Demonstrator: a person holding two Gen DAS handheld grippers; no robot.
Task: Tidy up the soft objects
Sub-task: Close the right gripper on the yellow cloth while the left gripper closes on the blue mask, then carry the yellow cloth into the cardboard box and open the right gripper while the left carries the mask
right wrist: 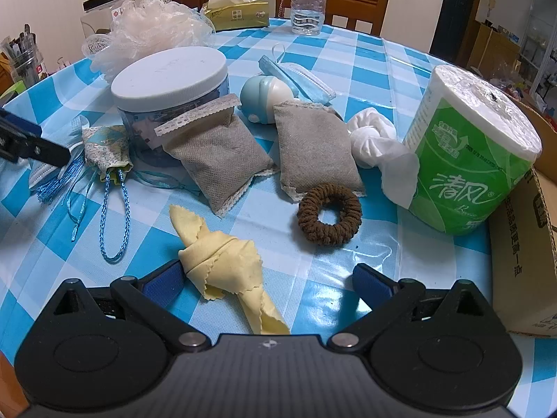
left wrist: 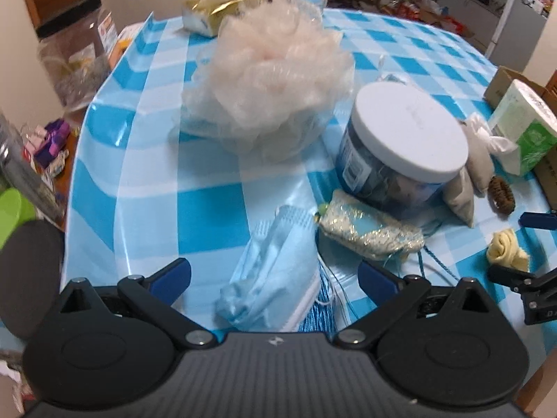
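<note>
My left gripper [left wrist: 275, 277] is open, with a crumpled blue face mask [left wrist: 275, 268] lying between its fingers on the checked tablecloth. A glittery blue pouch [left wrist: 369, 231] and a pink bath pouf [left wrist: 271, 80] lie beyond it. My right gripper [right wrist: 268, 278] is open, with a knotted yellow cloth [right wrist: 226, 261] between its fingers, close to the left finger. Ahead lie a brown hair scrunchie [right wrist: 329, 214], two grey sachets [right wrist: 222, 160] [right wrist: 315, 146], a knotted white cloth [right wrist: 372, 139] and a second mask [right wrist: 296, 76].
A white-lidded jar [right wrist: 170, 76] stands left of centre. A green-wrapped paper roll [right wrist: 473, 153] and a cardboard box [right wrist: 522, 244] stand at the right. A tissue pack [right wrist: 240, 12], a water bottle [right wrist: 308, 0] and a blue-white round toy [right wrist: 266, 95] sit farther back.
</note>
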